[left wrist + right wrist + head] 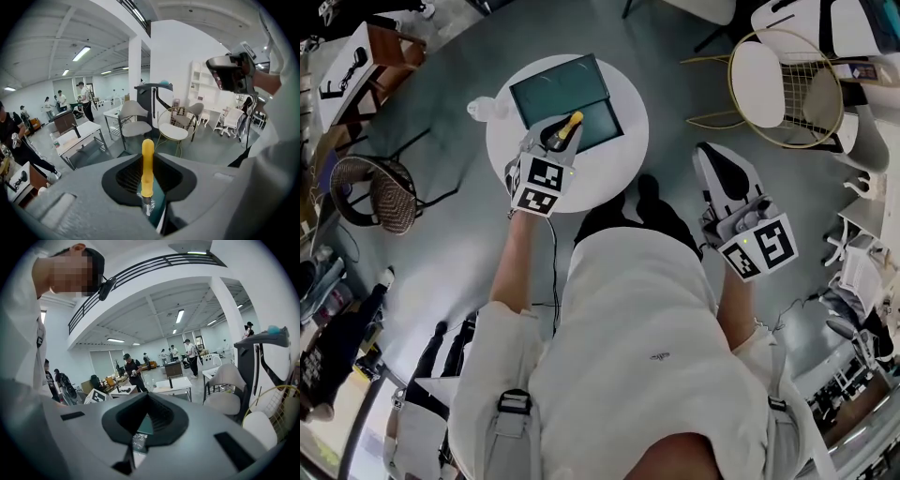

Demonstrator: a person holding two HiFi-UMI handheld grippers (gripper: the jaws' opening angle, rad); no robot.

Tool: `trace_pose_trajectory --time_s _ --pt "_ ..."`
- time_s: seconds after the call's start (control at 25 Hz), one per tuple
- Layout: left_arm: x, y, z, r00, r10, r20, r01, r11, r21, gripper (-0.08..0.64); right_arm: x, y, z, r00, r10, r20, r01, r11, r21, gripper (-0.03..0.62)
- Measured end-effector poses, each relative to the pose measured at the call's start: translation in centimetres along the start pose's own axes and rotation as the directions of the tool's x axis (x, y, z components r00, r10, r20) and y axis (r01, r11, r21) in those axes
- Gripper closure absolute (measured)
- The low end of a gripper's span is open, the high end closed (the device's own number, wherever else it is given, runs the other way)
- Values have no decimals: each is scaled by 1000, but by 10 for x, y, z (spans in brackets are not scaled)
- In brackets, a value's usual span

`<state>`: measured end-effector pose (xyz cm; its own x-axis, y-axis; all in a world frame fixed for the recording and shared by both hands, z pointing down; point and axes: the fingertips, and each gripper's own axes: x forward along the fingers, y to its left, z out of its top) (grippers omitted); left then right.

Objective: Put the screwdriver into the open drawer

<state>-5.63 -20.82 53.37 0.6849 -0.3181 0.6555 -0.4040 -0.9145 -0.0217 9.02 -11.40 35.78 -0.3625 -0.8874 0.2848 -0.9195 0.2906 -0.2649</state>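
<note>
In the head view a dark green open drawer [563,90] lies on a small round white table [623,148]. My left gripper [557,134] is over the table at the drawer's near edge, shut on a yellow-handled screwdriver [571,125]. The left gripper view shows the yellow handle [147,166] sticking out ahead of the left gripper [146,190], with the metal shaft pinched between the jaws. My right gripper [719,171] hangs off to the right of the table over the floor. The right gripper [140,430] is shut with nothing in it.
A clear plastic object [484,110] sits on the table's left edge. A gold wire chair with a white cushion [783,86] stands at the right, a dark wicker chair [375,194] at the left. The person's legs and shoes [642,202] are near the table.
</note>
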Motion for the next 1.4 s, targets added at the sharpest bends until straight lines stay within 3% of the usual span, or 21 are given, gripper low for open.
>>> trace_pose_trajectory --time_s 0.36,0.72,1.12,1.4 --pt "53 -9 -40 988 -63 -139 72 996 59 486 -3 -2 -11 999 -21 -39 22 999 23 586" --pt "97 -16 -78 950 -38 -310 121 960 252 486 -8 -8 -29 995 -40 -91 45 997 56 586" --pt "140 -26 -121 915 -59 -400 182 944 277 486 -16 -13 -41 991 -56 -121 66 994 83 586" --pt "157 -24 -135 910 -72 -408 191 947 257 486 -16 -13 -52 988 -63 -140 76 993 93 586"
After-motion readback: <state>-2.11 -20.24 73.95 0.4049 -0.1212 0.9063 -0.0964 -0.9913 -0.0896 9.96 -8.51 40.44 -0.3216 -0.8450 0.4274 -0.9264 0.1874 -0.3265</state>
